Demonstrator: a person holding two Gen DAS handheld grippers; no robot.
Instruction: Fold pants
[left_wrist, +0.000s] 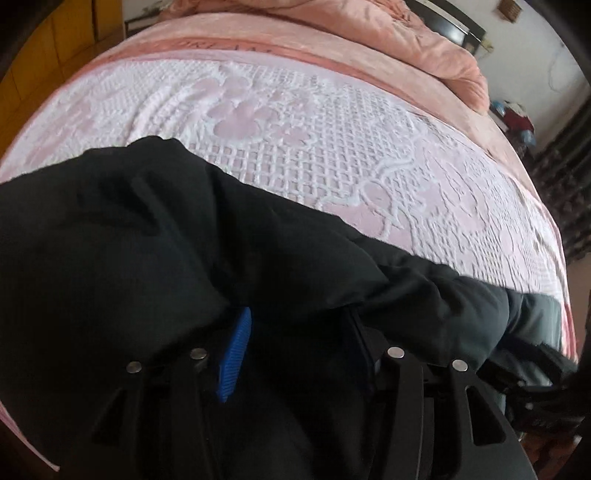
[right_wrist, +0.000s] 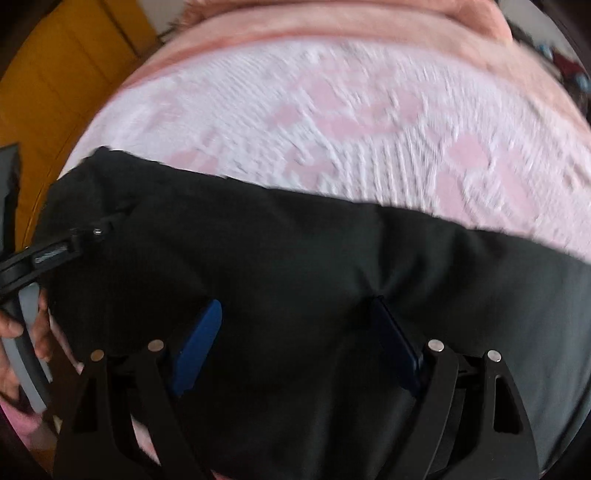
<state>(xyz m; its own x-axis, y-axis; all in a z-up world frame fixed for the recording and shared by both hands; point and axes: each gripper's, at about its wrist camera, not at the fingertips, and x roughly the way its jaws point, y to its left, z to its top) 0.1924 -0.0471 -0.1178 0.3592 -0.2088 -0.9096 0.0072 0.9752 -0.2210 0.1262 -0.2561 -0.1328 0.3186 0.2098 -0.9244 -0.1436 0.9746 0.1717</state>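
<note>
Two grippers sit at the near edge of the bed, each with dark cloth between its blue-padded fingers. In the left wrist view, the left gripper (left_wrist: 295, 332) has its jaws standing apart with a bunched fold of the black pants (left_wrist: 147, 240) lying between and over the fingers; only one blue pad (left_wrist: 236, 354) shows clearly, the other finger being mostly covered, so whether the cloth is truly pinched cannot be told. In the right wrist view, the right gripper (right_wrist: 299, 343) likewise has its jaws spread, the fabric draped across the gap and over the tips of both fingers (right_wrist: 195, 350); again a firm pinch cannot be confirmed. At that view's left edge the other gripper reaches into the cloth, with a bare hand (right_wrist: 22, 332) on its grey handle.

Beyond the fingers, the pants (right_wrist: 295, 258) lie as a broad band across the near part of the bed, their long axis running left to right, sloping slightly nearer toward the right. Which end is the waist cannot be told.

Farther out spreads the pink and white bedspread (left_wrist: 314, 147) with its raised lattice and flower pattern. At the far right lies a crumpled peach quilt (left_wrist: 424, 48), and at the far left stands a yellow wooden cabinet (right_wrist: 66, 81).
</note>
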